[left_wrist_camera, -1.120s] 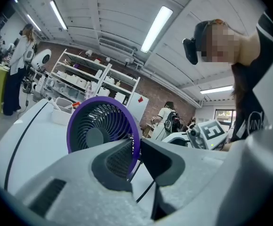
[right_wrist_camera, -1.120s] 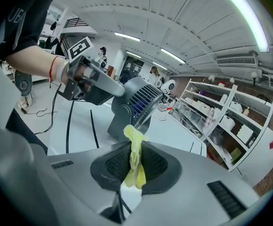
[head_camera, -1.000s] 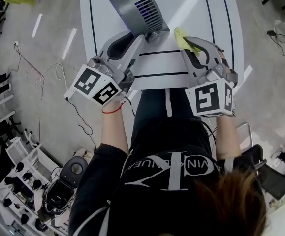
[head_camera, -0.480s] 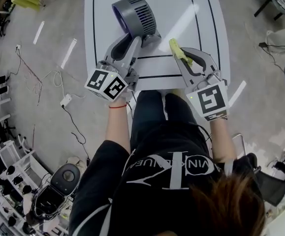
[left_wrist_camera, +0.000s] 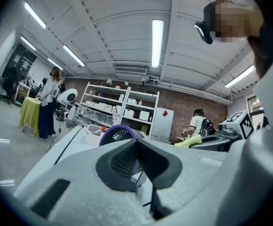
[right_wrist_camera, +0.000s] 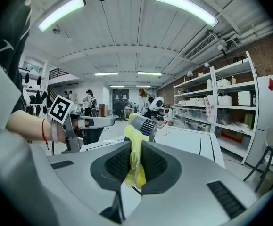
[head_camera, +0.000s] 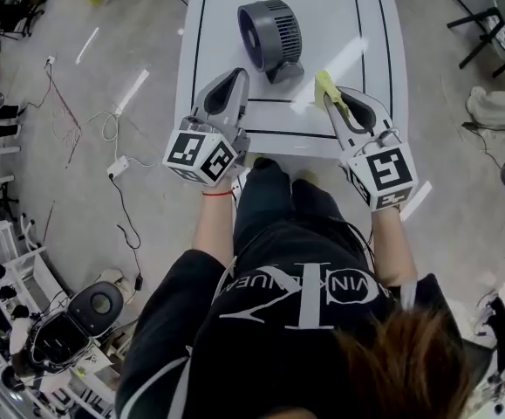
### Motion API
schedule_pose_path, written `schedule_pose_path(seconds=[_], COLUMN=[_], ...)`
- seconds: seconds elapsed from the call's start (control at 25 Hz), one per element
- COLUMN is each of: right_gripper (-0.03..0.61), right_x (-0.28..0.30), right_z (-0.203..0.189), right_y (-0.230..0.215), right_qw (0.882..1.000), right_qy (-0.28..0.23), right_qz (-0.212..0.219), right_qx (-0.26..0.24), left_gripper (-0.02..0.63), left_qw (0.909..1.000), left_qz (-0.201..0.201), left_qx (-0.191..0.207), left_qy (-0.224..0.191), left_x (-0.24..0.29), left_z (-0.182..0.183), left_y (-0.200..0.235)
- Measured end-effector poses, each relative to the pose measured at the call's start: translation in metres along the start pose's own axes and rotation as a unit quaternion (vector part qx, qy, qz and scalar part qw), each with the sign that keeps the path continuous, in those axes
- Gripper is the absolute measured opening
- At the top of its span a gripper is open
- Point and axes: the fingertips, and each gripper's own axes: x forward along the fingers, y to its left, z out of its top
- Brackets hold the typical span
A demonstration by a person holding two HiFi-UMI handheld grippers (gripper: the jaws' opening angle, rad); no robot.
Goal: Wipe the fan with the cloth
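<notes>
The left gripper point(head_camera: 234, 77) is empty. Its jaws have just been closing and now meet pad to pad with nothing between them. It points level across the near end of the white table point(head_camera: 376, 33). The right gripper point(head_camera: 332, 101) is clamped on the yellow cloth point(head_camera: 324, 82). The bunched fabric is pinched between the ribbed pads and sticks out past the tips, with a fold hanging below them. The grey fan point(head_camera: 269, 29) stands on the table just ahead of the left gripper's tip and a little towards the right gripper, touching neither. Its foot point(head_camera: 284, 72) is the part nearest both. From above, the cloth looks clear of the fan, though the angle makes that hard to judge.
</notes>
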Motion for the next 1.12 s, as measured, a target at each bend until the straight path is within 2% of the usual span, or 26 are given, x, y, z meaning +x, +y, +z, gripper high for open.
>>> schedule_pose_path(seconds=[0.28, 0.52, 0.76, 1.12], right_gripper=[0.037, 0.037, 0.037, 0.037], right_x=[0.004, 0.004, 0.005, -0.008], right_z=[0.015, 0.032, 0.034, 0.037], right_y=[0.012, 0.017, 0.022, 0.025], right_qw=[1.000, 0.999, 0.998, 0.998], right_qy=[-0.018, -0.035, -0.043, -0.046], right_qz=[0.015, 0.020, 0.027, 0.025], right_qx=[-0.012, -0.014, -0.024, -0.026], left_gripper=[0.011, 0.011, 0.011, 0.011], left_qw=[0.9962, 0.9939, 0.9906, 0.9897], left_qz=[0.045, 0.081, 0.111, 0.116], left_qx=[0.073, 0.069, 0.068, 0.069], left_qy=[-0.012, -0.028, -0.042, -0.049], left_x=[-0.036, -0.064, -0.084, -0.101], left_z=[0.024, 0.042, 0.042, 0.045], left_y=[0.006, 0.021, 0.029, 0.018])
